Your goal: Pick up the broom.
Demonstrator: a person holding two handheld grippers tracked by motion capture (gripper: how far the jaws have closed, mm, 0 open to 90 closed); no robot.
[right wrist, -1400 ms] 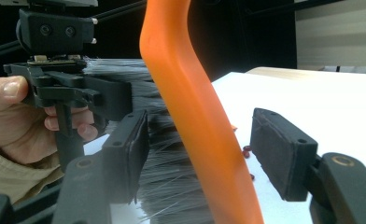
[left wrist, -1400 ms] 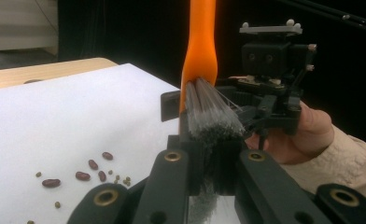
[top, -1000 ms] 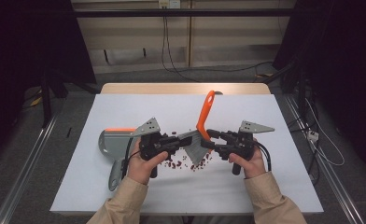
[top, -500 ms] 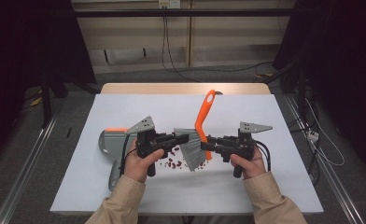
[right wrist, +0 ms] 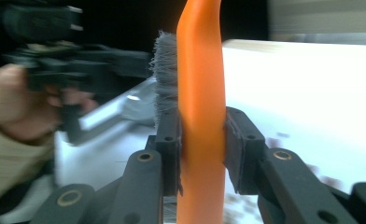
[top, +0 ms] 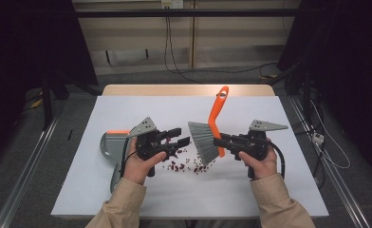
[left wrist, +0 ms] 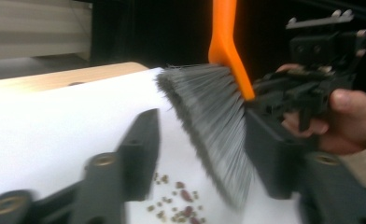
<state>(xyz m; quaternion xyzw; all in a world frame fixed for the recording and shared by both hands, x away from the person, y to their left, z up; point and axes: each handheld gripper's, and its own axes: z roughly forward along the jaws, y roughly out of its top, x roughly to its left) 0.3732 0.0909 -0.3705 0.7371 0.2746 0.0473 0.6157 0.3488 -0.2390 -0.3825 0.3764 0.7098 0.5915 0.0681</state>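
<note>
While the right gripper pinches the orange handle of the brush in the high view, the left gripper has just been opening, nothing between its jaws. Red beans lie scattered on the white worktop below the bristles, a grey dustpan behind the left hand.

Along the left gripper view, spread jaws flank the bristles, beans beneath.

Right gripper view: both jaws press the brush handle.
</note>
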